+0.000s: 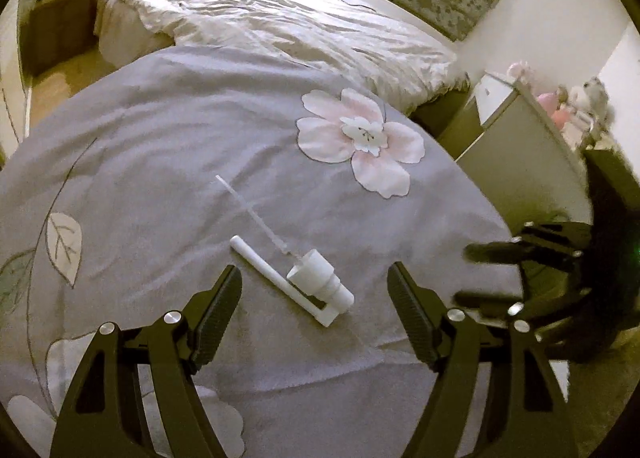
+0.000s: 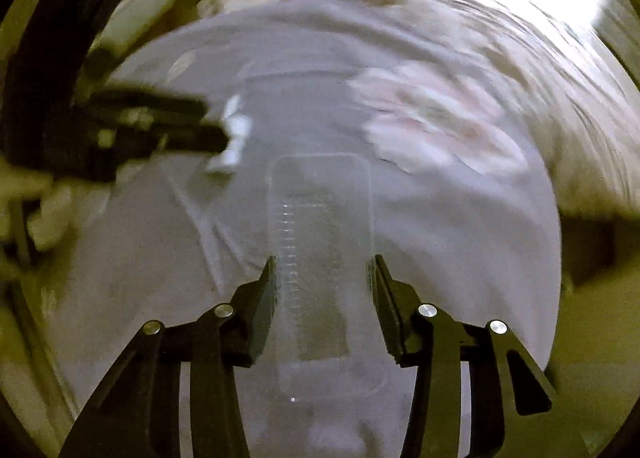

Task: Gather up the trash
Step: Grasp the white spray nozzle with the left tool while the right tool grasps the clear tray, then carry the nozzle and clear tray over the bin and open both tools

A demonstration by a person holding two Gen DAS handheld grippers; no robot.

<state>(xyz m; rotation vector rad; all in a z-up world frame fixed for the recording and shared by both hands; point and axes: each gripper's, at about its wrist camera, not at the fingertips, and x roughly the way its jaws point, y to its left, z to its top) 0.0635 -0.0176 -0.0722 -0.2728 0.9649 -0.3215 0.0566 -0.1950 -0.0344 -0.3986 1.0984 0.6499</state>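
Note:
A white spray pump head (image 1: 316,282) with a long trigger and a thin dip tube (image 1: 252,214) lies on the grey flowered bedspread (image 1: 160,138). My left gripper (image 1: 315,270) is open just above it, one finger on each side and neither touching. In the right wrist view a clear plastic container (image 2: 320,218) sits sharp between the pads of my right gripper (image 2: 325,261) while everything behind is blurred; the pads press its sides. The right gripper (image 1: 466,274) shows blurred at the bed's right edge in the left wrist view. The left gripper (image 2: 214,120) and pump head (image 2: 234,138) appear at upper left.
A crumpled white duvet (image 1: 280,18) covers the far half of the bed. A pale bedside cabinet (image 1: 516,162) with soft toys (image 1: 576,106) stands to the right. Wooden furniture (image 1: 56,30) stands at the far left, and floor shows past the bed's edges.

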